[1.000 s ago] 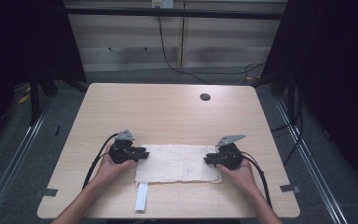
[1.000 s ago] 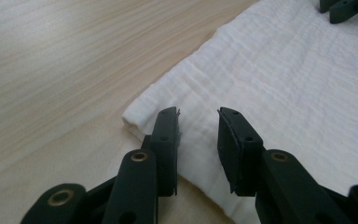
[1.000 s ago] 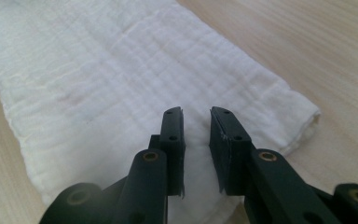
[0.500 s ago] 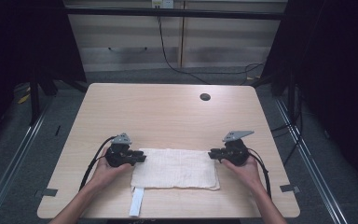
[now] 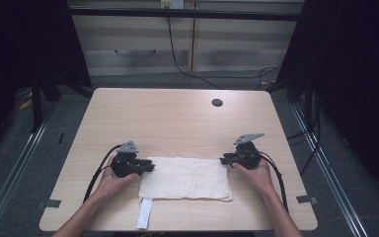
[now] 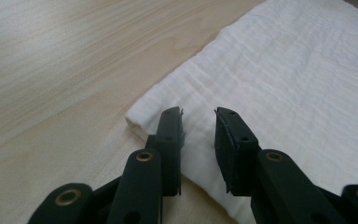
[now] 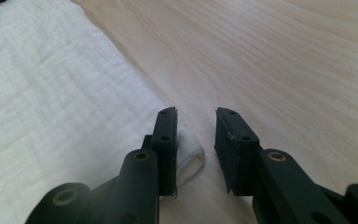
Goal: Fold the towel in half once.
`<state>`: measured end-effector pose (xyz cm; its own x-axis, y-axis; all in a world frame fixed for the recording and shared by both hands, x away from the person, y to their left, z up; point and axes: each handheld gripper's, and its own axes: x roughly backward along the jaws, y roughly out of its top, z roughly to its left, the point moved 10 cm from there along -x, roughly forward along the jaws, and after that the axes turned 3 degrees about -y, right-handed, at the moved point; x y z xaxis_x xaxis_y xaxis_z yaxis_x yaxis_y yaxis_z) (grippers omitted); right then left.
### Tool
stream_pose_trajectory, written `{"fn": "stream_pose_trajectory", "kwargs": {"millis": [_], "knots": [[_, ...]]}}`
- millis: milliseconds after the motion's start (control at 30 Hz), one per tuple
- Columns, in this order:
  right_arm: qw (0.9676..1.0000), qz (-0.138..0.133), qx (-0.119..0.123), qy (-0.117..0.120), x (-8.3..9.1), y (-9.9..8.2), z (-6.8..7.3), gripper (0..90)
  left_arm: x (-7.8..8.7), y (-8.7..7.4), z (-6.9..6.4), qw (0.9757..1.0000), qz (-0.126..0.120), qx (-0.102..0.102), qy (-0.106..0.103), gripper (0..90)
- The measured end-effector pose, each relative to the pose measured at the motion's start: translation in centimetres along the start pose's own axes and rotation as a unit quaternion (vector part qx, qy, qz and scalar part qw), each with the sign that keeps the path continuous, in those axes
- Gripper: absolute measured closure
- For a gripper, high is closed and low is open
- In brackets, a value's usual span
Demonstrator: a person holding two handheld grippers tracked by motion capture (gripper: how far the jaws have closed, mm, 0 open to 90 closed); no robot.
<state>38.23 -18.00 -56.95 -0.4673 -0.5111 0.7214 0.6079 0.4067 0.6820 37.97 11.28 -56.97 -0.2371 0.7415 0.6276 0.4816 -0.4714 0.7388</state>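
Folded cloth (image 5: 185,178) lies between left claw (image 5: 150,168) and right claw (image 5: 223,160).

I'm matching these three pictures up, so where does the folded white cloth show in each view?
High view: the folded white cloth lies flat near the table's near edge, between the two grippers.
Left gripper view: it spreads from the centre to the upper right, one corner at the jaws.
Right gripper view: it covers the left side, one corner by the left jaw.
Shared landmark: the light wooden tabletop.
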Motion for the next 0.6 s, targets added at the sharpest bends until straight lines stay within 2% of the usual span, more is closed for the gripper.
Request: {"fn": "stream_pose_trajectory", "kwargs": {"millis": [167,300,333,533,600], "knots": [[0.9999,-0.001,0.014,0.002,-0.5,-0.1,0.3,69.4,0.1,-0.1,0.0,1.0,0.0,0.004,0.0,71.0],[0.9997,0.004,0.023,0.006,-0.5,-0.1,0.7,83.9,0.4,-0.2,-0.1,0.9999,0.005,0.013,-0.008,69.0],[0.9998,0.005,0.019,0.009,-0.5,-0.2,0.8,86.0,0.6,-0.2,0.0,0.9999,0.005,0.01,-0.004,67.8],[0.9998,0.005,0.017,0.009,-0.7,0.0,0.9,87.8,2.1,1.5,1.5,0.9991,-0.032,0.022,0.017,63.3],[0.9998,0.003,0.016,0.011,-0.7,0.1,0.9,87.9,1.8,1.8,2.0,0.9992,-0.024,0.028,0.013,61.8]]}}
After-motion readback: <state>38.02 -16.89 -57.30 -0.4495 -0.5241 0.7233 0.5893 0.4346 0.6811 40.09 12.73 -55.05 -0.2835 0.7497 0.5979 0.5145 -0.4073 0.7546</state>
